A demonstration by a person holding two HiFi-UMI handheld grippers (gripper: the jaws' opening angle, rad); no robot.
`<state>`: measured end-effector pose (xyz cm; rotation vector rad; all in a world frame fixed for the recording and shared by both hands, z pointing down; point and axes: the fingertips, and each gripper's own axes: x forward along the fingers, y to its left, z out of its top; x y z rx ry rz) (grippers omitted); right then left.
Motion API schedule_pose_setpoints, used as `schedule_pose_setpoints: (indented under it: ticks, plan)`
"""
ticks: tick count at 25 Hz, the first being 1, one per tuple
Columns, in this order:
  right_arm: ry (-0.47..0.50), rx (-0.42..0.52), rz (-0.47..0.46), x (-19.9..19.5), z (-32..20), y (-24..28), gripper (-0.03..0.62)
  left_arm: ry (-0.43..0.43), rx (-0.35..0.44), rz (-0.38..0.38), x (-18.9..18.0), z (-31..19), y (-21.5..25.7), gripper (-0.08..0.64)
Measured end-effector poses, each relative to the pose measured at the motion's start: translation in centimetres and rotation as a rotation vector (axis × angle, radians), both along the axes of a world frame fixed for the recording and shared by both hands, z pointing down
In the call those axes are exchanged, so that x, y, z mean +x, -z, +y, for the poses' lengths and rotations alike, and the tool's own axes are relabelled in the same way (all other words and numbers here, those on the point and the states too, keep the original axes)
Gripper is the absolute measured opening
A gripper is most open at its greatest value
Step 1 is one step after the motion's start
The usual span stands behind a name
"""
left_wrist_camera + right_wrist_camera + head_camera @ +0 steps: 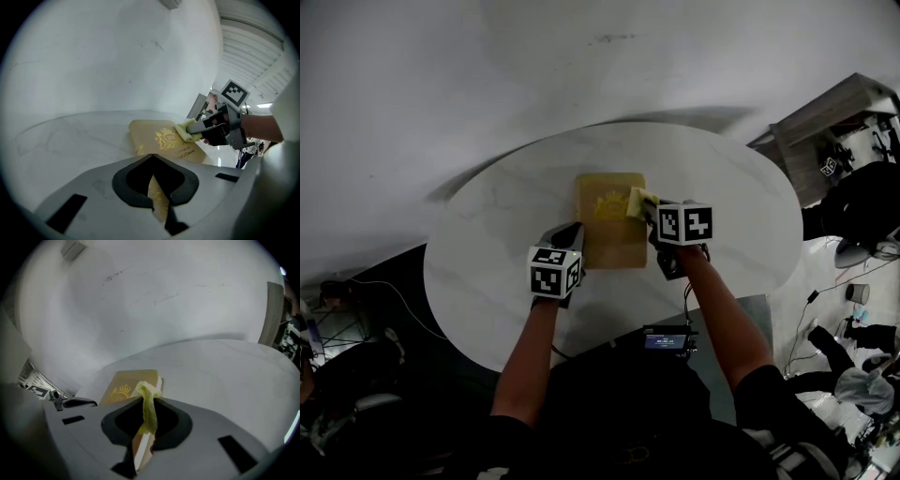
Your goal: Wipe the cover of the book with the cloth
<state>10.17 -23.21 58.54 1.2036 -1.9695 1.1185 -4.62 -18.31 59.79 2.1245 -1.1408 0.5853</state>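
Observation:
A tan book (609, 234) with a gold crest lies flat in the middle of the round white table (487, 234). My right gripper (652, 211) is shut on a yellow cloth (639, 201), whose free end rests on the book's far right part, beside the crest. In the right gripper view the cloth (149, 408) hangs out between the jaws over the book (123, 385). My left gripper (572, 234) sits at the book's near left edge; a gold strip of the book (157, 201) shows between its closed jaws. The left gripper view shows the cloth (185, 131) and the right gripper (211, 129).
A small device with a lit screen (667, 339) sits at the table's near edge, by the person's body. A grey cabinet (825, 122) and dark gear stand beyond the table at the right. Cables lie on the floor at the left (356, 291).

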Motion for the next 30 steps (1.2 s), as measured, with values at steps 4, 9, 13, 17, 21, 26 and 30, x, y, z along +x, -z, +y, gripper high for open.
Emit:
schedule_pose_setpoints:
  ticks: [4,9,13,17,21,26,30]
  plan:
    - [-0.018,0.002,0.002,0.7,0.3,0.0,0.087,0.000,0.003,-0.002,-0.1,0.1,0.1,0.002]
    - [-0.029,0.003,0.007,1.2,0.4,0.0,0.087,0.001,0.001,0.001,0.0,0.1,0.1,0.002]
    - [-0.029,0.006,0.010,1.0,0.4,0.2,0.087,0.004,-0.001,0.003,-0.1,0.1,-0.1,0.002]
    - [-0.021,0.035,-0.010,0.1,-0.1,1.5,0.087,0.007,-0.002,0.005,0.0,0.0,-0.1,0.002]
    - [0.003,0.063,-0.052,-2.0,-0.6,2.9,0.087,0.007,0.000,0.008,-0.1,-0.1,-0.1,0.002]
    - [0.053,0.062,-0.104,-5.5,-0.4,3.6,0.087,0.008,-0.001,0.015,-0.1,0.0,-0.2,0.002]
    - [0.088,0.043,-0.128,-8.0,0.3,3.3,0.087,0.007,-0.001,0.022,-0.1,0.0,-0.1,0.002]
